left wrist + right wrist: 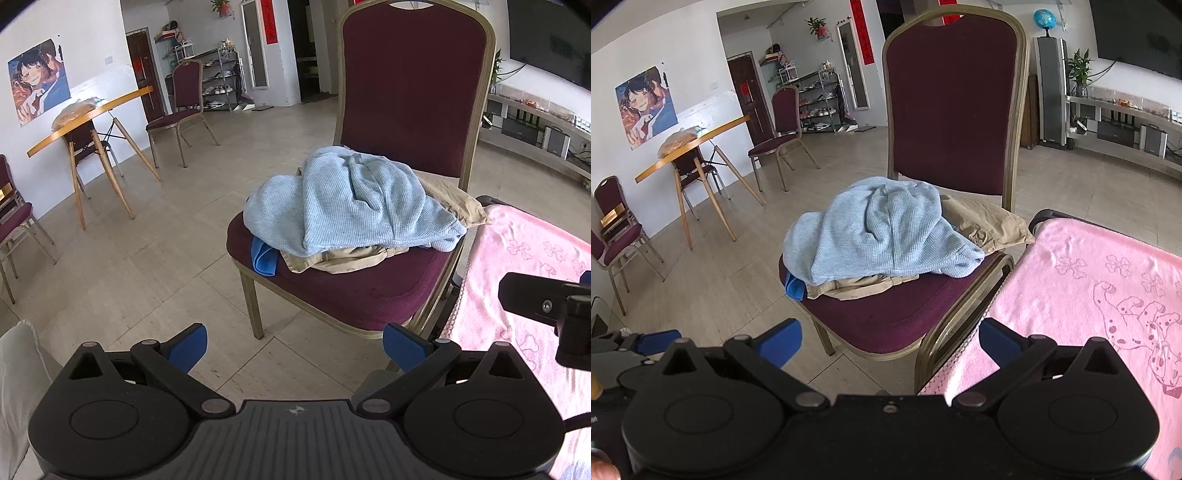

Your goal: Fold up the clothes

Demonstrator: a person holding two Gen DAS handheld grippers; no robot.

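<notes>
A crumpled light blue knit garment [354, 199] [886, 232] lies on top of a pile on the seat of a maroon chair [354, 291] [886, 317]. Beige clothing [343, 258] [990, 221] and a bright blue cloth [264, 260] [795, 290] stick out from under it. My left gripper [295, 347] is open, short of the chair's front edge, with nothing between its blue pads. My right gripper [890, 343] is also open and empty, near the chair's front right corner; part of it [546, 306] shows at the right edge of the left wrist view.
A surface covered with a pink patterned towel [524, 295] [1089, 295] stands right beside the chair. Further back are a wooden table [92, 118], more maroon chairs [184, 110], a shoe rack and a low media shelf [1126, 122]. Tiled floor [147, 258] lies to the left.
</notes>
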